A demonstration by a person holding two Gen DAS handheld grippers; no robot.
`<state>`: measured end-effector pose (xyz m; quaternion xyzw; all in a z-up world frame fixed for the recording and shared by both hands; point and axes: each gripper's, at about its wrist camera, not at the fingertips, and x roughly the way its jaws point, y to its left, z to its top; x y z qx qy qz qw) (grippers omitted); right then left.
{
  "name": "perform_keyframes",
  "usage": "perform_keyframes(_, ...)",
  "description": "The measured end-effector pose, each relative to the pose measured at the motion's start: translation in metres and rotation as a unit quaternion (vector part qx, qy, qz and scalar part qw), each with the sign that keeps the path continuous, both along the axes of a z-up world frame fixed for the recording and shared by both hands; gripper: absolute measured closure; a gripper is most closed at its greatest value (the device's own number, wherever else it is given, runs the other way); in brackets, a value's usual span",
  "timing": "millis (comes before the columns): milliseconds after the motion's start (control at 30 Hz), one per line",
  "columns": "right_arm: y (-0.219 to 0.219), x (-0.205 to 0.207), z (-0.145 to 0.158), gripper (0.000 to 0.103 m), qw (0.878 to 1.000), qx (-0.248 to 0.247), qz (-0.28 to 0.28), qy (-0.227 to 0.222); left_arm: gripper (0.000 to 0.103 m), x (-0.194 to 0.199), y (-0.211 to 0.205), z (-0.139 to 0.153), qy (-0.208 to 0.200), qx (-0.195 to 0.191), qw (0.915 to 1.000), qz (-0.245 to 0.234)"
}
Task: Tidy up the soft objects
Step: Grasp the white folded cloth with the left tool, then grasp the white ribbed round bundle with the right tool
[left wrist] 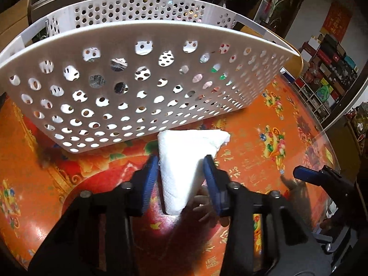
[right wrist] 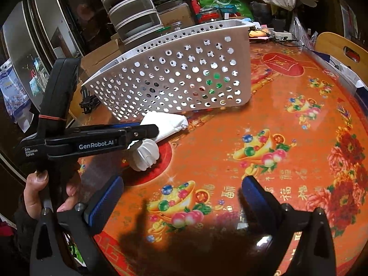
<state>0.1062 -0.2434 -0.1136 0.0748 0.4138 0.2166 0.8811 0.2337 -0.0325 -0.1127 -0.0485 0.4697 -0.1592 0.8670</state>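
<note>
My left gripper point(left wrist: 181, 161) is shut on a folded white paper towel point(left wrist: 184, 158) and holds it just in front of the near wall of a white perforated basket point(left wrist: 142, 85). In the right wrist view the towel point(right wrist: 168, 124) sticks out past the left gripper's black fingers point(right wrist: 140, 132), beside the basket point(right wrist: 174, 78). My right gripper point(right wrist: 181, 191) is open and empty above the orange tablecloth; one of its blue pads shows in the left wrist view point(left wrist: 306, 174). Dark and green items show through the basket's holes.
The round table carries an orange patterned cloth point(right wrist: 287, 138). A white ribbed knob point(right wrist: 146, 156) sits under the left gripper. A wooden chair back point(right wrist: 340, 50) stands at the far right edge. Boxes, jars and bags crowd behind the basket.
</note>
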Motion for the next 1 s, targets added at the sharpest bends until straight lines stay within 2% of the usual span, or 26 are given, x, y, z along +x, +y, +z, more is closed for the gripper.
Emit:
perform_keyframes(67, 0.0, -0.001, 0.001, 0.0, 1.0, 0.002, 0.001, -0.002, 0.087, 0.0, 0.0, 0.0, 0.002, -0.004, 1.0, -0.001)
perform_keyframes(133, 0.001, 0.0, 0.001, 0.0, 1.0, 0.002, 0.001, -0.004, 0.091, 0.0, 0.002, 0.0, 0.002, -0.006, 1.0, 0.002)
perform_keyframes(300, 0.026, 0.004, 0.0, 0.0, 0.999, -0.02, 0.031, -0.009, 0.092, -0.001, 0.004, -0.002, 0.006, -0.023, 0.9997, 0.003)
perform_keyframes(433, 0.047, 0.011, -0.004, 0.006, 0.998, -0.038, 0.057, -0.006, 0.092, -0.006, 0.013, -0.003, 0.002, -0.026, 0.9996, 0.011)
perform_keyframes(600, 0.06, 0.015, -0.008, 0.028, 0.996, -0.059, 0.071, -0.004, 0.092, -0.012, 0.032, -0.004, -0.001, -0.034, 0.9991, 0.024)
perform_keyframes(833, 0.067, 0.006, -0.012, 0.047, 0.993, -0.085, 0.077, -0.011, 0.092, -0.015, 0.043, -0.007, -0.006, -0.04, 0.9987, 0.03)
perform_keyframes(967, 0.07, 0.007, -0.012, 0.065, 0.993, -0.085, 0.08, -0.015, 0.092, -0.016, 0.044, -0.008, -0.006, -0.042, 0.9987, 0.029)
perform_keyframes(1000, 0.07, 0.005, -0.012, 0.065, 0.993, -0.086, 0.08, -0.017, 0.092, -0.016, 0.045, -0.009, -0.006, -0.044, 0.9986, 0.029)
